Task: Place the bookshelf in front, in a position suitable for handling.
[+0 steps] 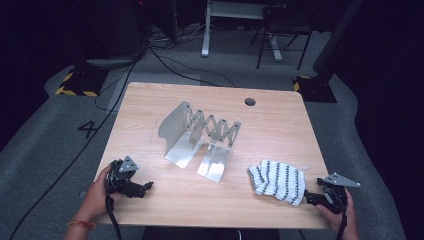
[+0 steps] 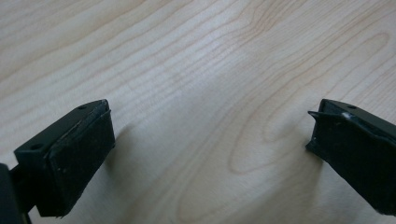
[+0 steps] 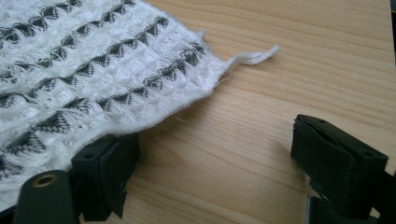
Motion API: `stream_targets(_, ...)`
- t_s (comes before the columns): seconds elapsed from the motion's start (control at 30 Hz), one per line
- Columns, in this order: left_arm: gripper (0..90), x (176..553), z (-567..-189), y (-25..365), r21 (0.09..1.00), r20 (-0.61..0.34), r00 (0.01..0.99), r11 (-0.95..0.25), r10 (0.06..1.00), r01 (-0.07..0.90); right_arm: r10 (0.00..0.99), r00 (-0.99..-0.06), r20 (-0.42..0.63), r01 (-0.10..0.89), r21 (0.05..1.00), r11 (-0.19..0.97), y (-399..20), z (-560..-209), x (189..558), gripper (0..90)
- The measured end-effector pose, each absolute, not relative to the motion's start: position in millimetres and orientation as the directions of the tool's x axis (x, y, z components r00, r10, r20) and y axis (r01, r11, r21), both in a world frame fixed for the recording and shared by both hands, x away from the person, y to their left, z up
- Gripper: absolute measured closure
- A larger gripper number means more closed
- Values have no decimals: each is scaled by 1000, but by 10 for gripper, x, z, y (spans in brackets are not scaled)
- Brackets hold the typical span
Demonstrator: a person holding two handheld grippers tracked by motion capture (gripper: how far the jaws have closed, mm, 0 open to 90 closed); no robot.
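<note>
Left hand [image 1: 100,187] holds left gripper [image 1: 145,188] low at the table's [image 1: 280,125] near-left corner, pointing inward; jaws wide apart, nothing between. Right hand [image 1: 336,212] holds right gripper [image 1: 306,197] at the table's near-right corner, pointing inward; jaws spread, nothing clamped.

left gripper [image 1: 145,187] apart on table [image 1: 280,125] | right gripper [image 1: 307,197] beside cloth [image 1: 277,181] | rack [image 1: 200,137] centre

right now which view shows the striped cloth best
The high view: the whole cloth lies flat near the right gripper. The right gripper view gives a close-up of one corner and its weave; the left gripper view faces bare table.
</note>
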State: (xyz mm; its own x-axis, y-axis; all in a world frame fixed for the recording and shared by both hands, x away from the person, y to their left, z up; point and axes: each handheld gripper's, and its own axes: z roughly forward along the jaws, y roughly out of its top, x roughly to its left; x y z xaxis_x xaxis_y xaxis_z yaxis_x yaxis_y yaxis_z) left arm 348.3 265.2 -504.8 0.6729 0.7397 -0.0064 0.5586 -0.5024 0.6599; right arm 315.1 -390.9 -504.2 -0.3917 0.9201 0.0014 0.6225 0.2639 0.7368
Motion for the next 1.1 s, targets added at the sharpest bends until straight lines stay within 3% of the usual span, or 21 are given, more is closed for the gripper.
stream_targets(0.37, 2, 3581, -5028, 2586, 641, -17, 686, -519, 727, 566, 903, -429, -13, 619, 724, 305, -3933, -5024, 3186, 155)
stream_targets(0.43, 5, 3564, -5043, 2557, 656, -16, 689, -512, 725, 554, 892, -451, -26, 610, 720, 330, -3946, -4997, 3195, 233)
stream_targets(0.63, 86, 3586, -5015, 2502, 653, -16, 691, -516, 723, 555, 874, -486, 2, 547, 781, 302, -3972, -4807, 3152, 268)
stream_targets(0.67, 86, 3592, -5007, 2480, 660, -19, 680, -501, 733, 559, 868, -497, 5, 531, 793, 299, -3964, -4743, 3141, 279)
stream_targets(0.7, 193, 3605, -4996, 2441, 669, -11, 686, -504, 727, 546, 843, -538, 0, 487, 816, 311, -3897, -4597, 3118, 310)
stream_targets(0.77, 168, 3609, -4974, 2400, 702, -4, 691, -491, 723, 517, 824, -566, -24, 456, 824, 337, -3795, -4496, 3104, 315)
stream_targets(0.97, 228, 3616, -4799, 2306, 769, 15, 671, -437, 741, 466, 787, -606, -116, 397, 813, 426, -3435, -4211, 3133, 351)
stream_targets(1.1, 258, 3658, -4662, 2231, 819, 15, 641, -377, 767, 432, 770, -634, -74, 382, 836, 395, -3369, -4096, 3168, 351)
